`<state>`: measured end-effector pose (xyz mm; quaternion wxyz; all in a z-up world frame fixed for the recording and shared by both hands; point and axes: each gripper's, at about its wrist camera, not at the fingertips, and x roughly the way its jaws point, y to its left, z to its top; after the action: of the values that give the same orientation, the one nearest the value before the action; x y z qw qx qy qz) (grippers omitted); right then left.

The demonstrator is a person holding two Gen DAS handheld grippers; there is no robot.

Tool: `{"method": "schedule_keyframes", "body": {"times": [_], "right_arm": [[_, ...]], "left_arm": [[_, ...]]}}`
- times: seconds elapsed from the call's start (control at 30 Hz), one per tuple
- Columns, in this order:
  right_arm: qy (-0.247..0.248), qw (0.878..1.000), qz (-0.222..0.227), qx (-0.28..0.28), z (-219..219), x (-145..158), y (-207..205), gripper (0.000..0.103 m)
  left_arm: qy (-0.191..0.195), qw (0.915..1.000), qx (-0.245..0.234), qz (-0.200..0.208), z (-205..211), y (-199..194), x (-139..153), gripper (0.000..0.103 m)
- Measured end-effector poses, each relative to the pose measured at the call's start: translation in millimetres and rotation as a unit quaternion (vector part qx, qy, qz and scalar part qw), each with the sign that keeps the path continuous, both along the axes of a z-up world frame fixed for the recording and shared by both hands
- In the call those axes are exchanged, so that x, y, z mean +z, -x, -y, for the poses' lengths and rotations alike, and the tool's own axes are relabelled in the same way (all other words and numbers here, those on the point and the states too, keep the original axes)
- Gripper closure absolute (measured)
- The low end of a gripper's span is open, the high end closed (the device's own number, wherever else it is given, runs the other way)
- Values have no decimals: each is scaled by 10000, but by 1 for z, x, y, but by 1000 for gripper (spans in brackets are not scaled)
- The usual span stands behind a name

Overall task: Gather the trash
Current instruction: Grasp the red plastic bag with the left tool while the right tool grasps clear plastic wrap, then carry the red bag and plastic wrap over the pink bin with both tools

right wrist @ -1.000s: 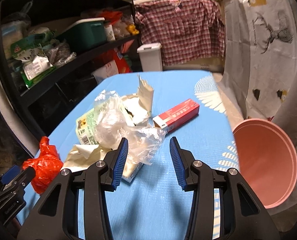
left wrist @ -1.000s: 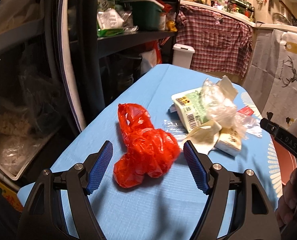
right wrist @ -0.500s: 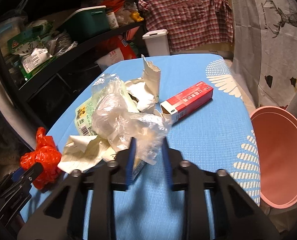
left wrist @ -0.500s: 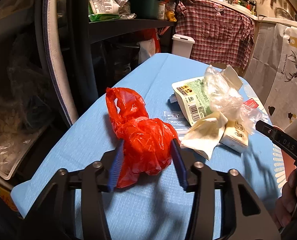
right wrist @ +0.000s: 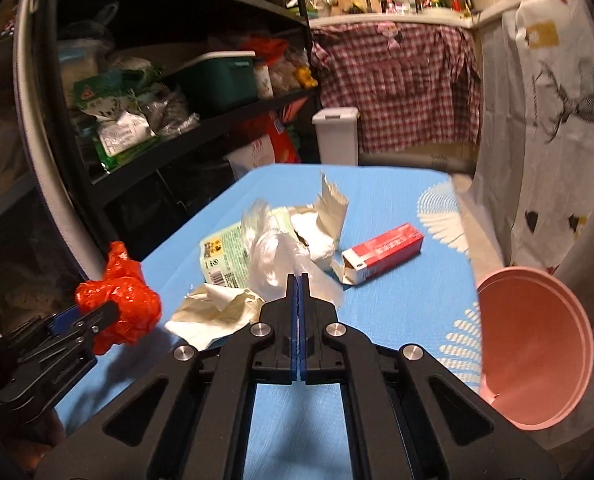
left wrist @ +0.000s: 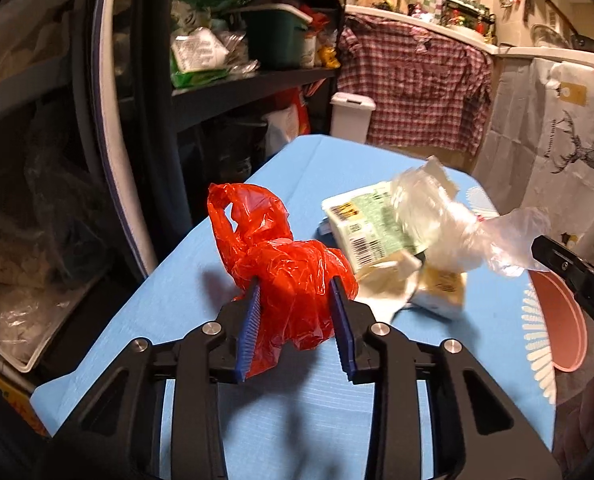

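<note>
Nearest in the left wrist view, the left gripper (left wrist: 295, 312) is clamped on a crumpled red plastic bag (left wrist: 285, 264), its blue pads pressed into the bag's sides and the bag's loose handle loop sticking up beyond the fingertips, above the blue tablecloth (left wrist: 281, 408). In the right wrist view the right gripper (right wrist: 299, 286) has its blue pads pressed together on a clear plastic bag (right wrist: 273, 256), a thin fold of the film pinched at the tips; the left wrist view shows that bag drawn out to the right toward the gripper's black tip. Just beyond and to the left of the right gripper lies a cream torn paper wrapper (right wrist: 217, 312), and past it a green-and-white food package (right wrist: 225, 256) with a barcode, partly under the clear bag. Behind these stands a torn cardboard piece (right wrist: 331, 208), upright, beside crumpled white paper (right wrist: 315, 240). To the right, a red carton (right wrist: 383, 252) with an open flap lies flat on the cloth, apart from the pile. Off the table's right edge sits a pink round bin (right wrist: 533, 364), its mouth open. Farther back, a white lidded bin (right wrist: 337, 134) stands on the floor by a dark shelf (right wrist: 185, 136) holding a green tub and packets, with a plaid shirt (right wrist: 397, 88) hanging behind.
</note>
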<state>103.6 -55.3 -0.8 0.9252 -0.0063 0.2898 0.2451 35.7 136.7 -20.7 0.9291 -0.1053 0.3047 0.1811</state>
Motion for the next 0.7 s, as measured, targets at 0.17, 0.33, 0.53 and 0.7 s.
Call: {"method": "schedule_keyframes", "body": {"times": [0.17,0.33,0.53,0.7], "right_arm": [[-2,9999,160,-62,13,18,17,103],[-18,9994,283,-204,34,34,33,103],[-68,9982,410,-428,62,50,45,103],[-84,9967,501,-632,87,61,49,103]], "left_arm": [[32,9996,-233,176,13,8,12,70],[44,9983,-496,304,26,13,23,70],[65,9947,-960,364,53,14,34,70],[46,9903,-1343,366,74,14,40,70]]}}
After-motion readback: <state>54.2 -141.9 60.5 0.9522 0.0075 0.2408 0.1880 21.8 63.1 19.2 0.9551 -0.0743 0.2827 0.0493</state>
